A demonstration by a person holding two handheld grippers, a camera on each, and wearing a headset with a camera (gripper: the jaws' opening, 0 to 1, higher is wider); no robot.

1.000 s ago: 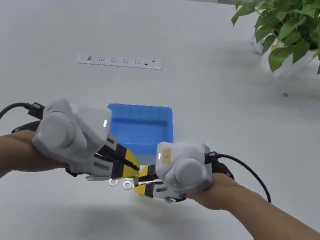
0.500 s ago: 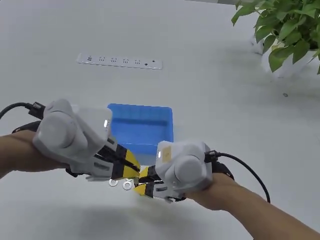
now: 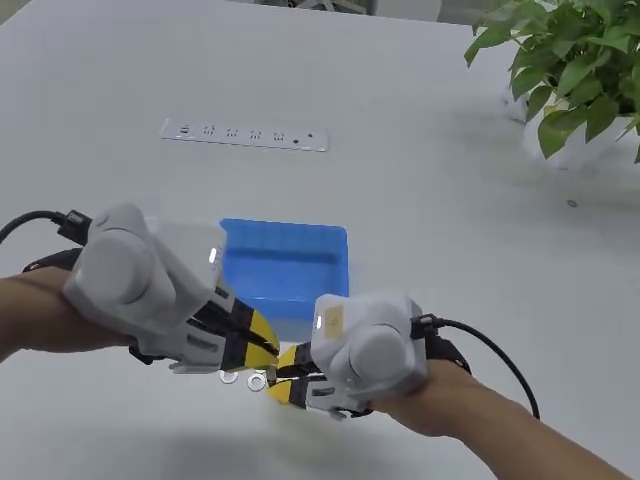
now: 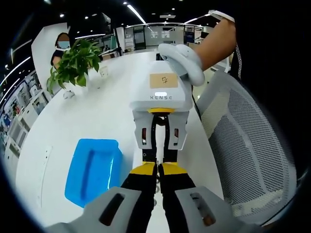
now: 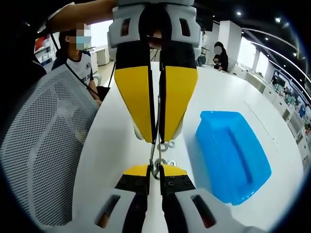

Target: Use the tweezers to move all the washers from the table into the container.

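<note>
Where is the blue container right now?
In the head view, the container sits left of centre, just beyond the washers, with the power strip farther back.

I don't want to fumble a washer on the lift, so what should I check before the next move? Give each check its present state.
1. Tweezers gripped in the tongs of the left gripper: ok, the tongs are closed on them.
2. Right gripper tongs clear of the tweezer tips: cannot tell; they flank the tips closely.
3. One washer caught in the tips: cannot tell, too small to see.
4. Washers all off the table: not ok, at least two lie beside the tongs.
5. Container open and upright just beyond the grippers: ok.
</note>
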